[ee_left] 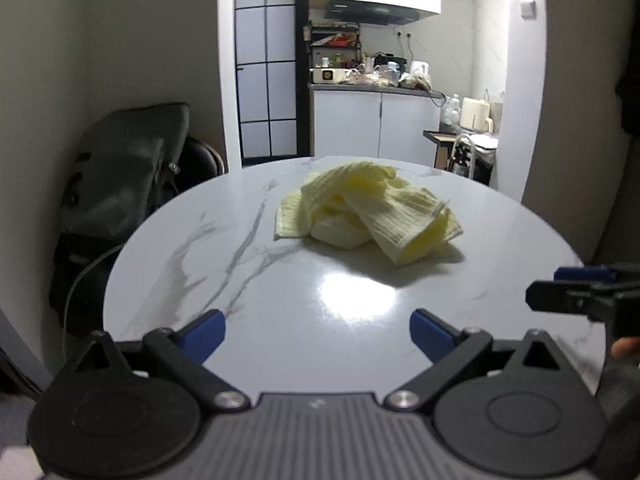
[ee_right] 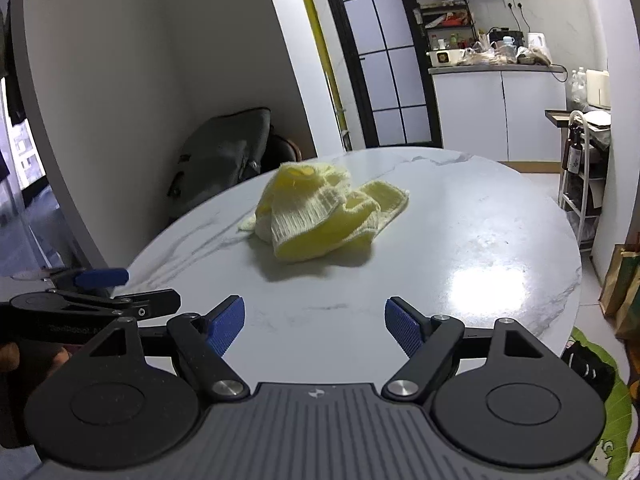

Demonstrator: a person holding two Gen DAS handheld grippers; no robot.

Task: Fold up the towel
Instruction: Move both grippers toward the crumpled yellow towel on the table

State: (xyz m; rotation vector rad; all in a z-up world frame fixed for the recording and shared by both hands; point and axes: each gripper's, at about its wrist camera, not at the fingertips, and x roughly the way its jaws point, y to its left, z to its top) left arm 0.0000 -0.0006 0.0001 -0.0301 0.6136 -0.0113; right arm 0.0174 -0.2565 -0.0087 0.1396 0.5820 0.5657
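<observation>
Towel, pale yellow with a ribbed weave, lies crumpled in a loose heap near the middle of the round white marble-patterned surface; the same heap shows in the right wrist view, with one flat corner poking out at its left side. Several folds overlap, and the upper layers are bunched and raised off the surface. Left tongs hover over the near edge of the surface, jaws spread wide with nothing between the blue pads; well apart from the towel. Right tongs likewise held over the near edge, jaws spread wide and empty, blue ribbed pads clear of the cloth. Each tool appears in the other's view: the right tongs enter at the right edge of the left wrist view, the left tongs at the left edge of the right wrist view, so the two sit side by side facing the towel. Dark backpack rests on a chair beyond the far left rim. Kitchen counter with clutter stands in the background beside a black-framed glass door. Bright glare patch on the surface between tongs and towel.
</observation>
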